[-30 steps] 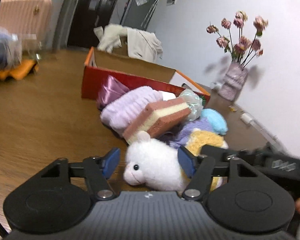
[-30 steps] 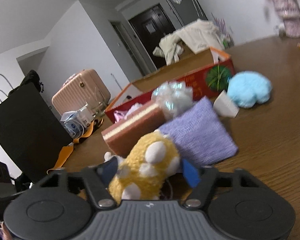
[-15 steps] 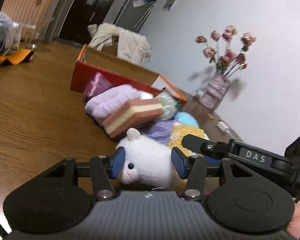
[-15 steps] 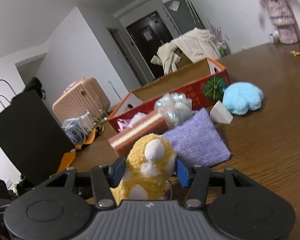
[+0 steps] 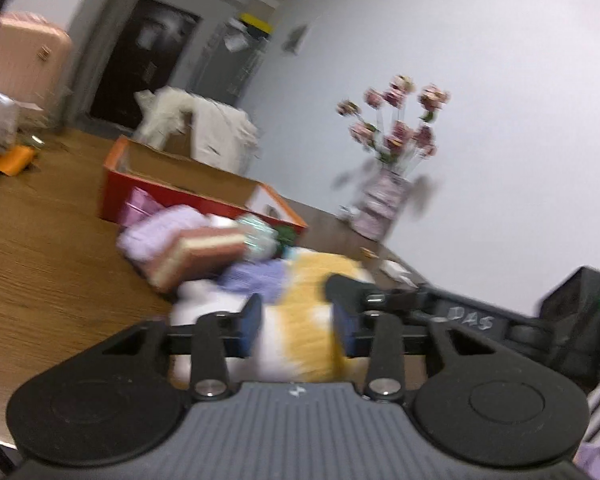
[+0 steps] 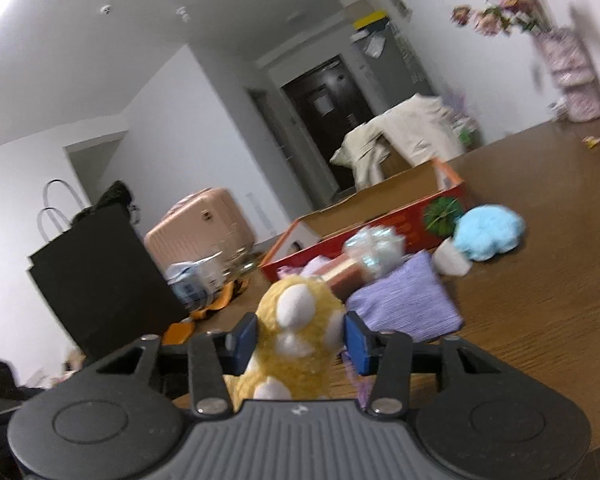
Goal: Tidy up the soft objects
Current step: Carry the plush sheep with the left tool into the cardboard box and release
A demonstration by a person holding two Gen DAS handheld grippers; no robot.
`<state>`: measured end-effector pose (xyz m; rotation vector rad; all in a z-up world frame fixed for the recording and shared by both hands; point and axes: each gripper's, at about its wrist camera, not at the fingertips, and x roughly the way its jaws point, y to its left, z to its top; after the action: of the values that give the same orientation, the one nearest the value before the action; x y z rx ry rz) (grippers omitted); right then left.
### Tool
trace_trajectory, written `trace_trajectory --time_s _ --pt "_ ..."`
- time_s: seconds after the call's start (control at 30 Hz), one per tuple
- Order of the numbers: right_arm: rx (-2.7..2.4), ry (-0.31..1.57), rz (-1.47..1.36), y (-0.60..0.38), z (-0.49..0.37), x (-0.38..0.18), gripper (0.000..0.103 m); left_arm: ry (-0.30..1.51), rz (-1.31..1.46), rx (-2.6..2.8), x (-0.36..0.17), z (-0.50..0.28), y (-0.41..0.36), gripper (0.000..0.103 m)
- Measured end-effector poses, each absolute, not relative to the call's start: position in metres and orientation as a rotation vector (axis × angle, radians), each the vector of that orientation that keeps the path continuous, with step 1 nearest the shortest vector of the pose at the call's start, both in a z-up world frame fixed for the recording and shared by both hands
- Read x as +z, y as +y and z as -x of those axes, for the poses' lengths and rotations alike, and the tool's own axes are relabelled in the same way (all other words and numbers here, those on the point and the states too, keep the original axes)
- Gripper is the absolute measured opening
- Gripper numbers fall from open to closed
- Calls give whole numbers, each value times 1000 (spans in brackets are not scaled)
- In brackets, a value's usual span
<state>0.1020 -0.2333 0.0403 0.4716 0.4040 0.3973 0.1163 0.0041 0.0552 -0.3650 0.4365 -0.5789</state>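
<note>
Gripping a yellow plush toy (image 6: pixel 296 336) with white spots, the right gripper (image 6: pixel 298 338) has its blue fingers (image 6: pixel 246 338) pressed into the fur on both sides, so it is clamped on the toy, which seems lifted just off the table (image 6: pixel 540 320). The left gripper (image 5: pixel 296 330) has its fingers close around blurred white and yellow fur; a white plush toy (image 5: pixel 204 304) sits there, and the pads look to be squeezing it, though the blur leaves the contact uncertain.

Behind them lies the pile: a purple cloth pouch (image 6: pixel 404 304), a pink-and-cream sponge block (image 5: pixel 196 254), a lilac fuzzy bundle (image 5: pixel 160 232), a clear plastic puff (image 6: pixel 374 248) and a blue fluffy pad (image 6: pixel 488 232), all near the open red cardboard box (image 6: pixel 380 216).

Both toys are probably light and squashy; they will give under the fingers and could slip by the fur. Holding across the thick of the body, not an ear or leg, should be surest.
</note>
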Motion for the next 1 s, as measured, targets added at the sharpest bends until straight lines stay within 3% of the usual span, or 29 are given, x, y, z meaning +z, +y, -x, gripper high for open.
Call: trace_trajectory --time_s 0.2,0.27,0.33,0.4,0.57,0.63,0.8,1.0 --pt "360 429 -484 -240 -128 27 42 477 309 -487 48 -143 -10 34" --pt "334 472 -491 -244 -141 16 42 466 295 -456 44 -145 -4 38" --pt "320 493 -502 -248 -149 7 42 477 287 -412 39 -150 4 61" --pt "325 505 -532 -254 -157 2 42 498 255 -359 31 -157 6 73" --pt "327 530 -565 -260 -169 -6 42 639 304 -406 -1 -180 1 71" --pt "317 540 -576 -262 -173 -11 42 641 347 -444 -2 -183 4 54" --pt "333 511 -595 -269 -175 2 41 649 461 -488 8 -193 13 54" --pt "386 390 -569 -288 -210 65 41 515 417 -550 71 -225 -4 54"
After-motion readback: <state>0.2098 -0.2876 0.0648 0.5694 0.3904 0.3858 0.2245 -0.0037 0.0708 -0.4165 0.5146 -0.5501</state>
